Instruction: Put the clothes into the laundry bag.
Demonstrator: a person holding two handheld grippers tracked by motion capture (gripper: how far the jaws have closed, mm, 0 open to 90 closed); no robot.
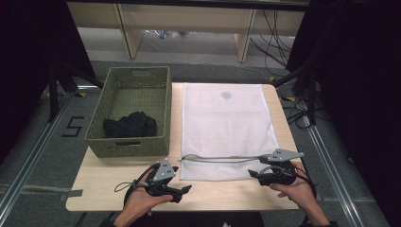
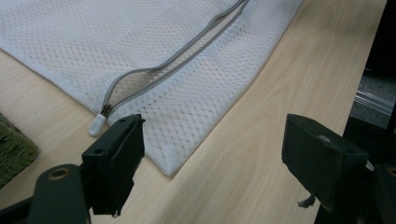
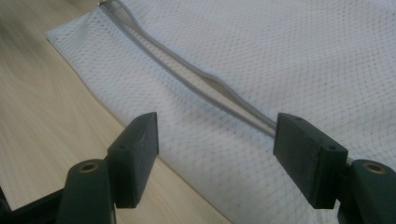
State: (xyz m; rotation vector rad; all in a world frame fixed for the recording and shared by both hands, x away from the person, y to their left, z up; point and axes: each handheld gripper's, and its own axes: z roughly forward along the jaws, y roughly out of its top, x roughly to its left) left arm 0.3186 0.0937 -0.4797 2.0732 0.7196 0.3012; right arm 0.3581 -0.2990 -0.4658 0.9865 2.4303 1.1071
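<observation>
A white mesh laundry bag point(image 1: 227, 123) lies flat on the wooden table point(image 1: 113, 175), its grey zipper point(image 1: 222, 158) running along the near edge and partly gaping. My left gripper point(image 1: 183, 190) hovers open just short of the bag's near left corner. Seen from the left gripper view, the bag point(image 2: 140, 46) and its white zipper pull point(image 2: 98, 123) lie just beyond the open left gripper point(image 2: 219, 158), nothing between the jaws. My right gripper point(image 1: 255, 173) stands open at the bag's near right edge. The right gripper point(image 3: 217, 154) hangs over the mesh point(image 3: 280, 46), close to the zipper point(image 3: 205, 79), holding nothing.
A green woven basket point(image 1: 130, 90) stands at the table's left with a black garment point(image 1: 130, 125) bunched in its near end; its corner point(image 2: 14, 149) is close to my left jaw. Beyond the table are wooden furniture legs and cables on the floor.
</observation>
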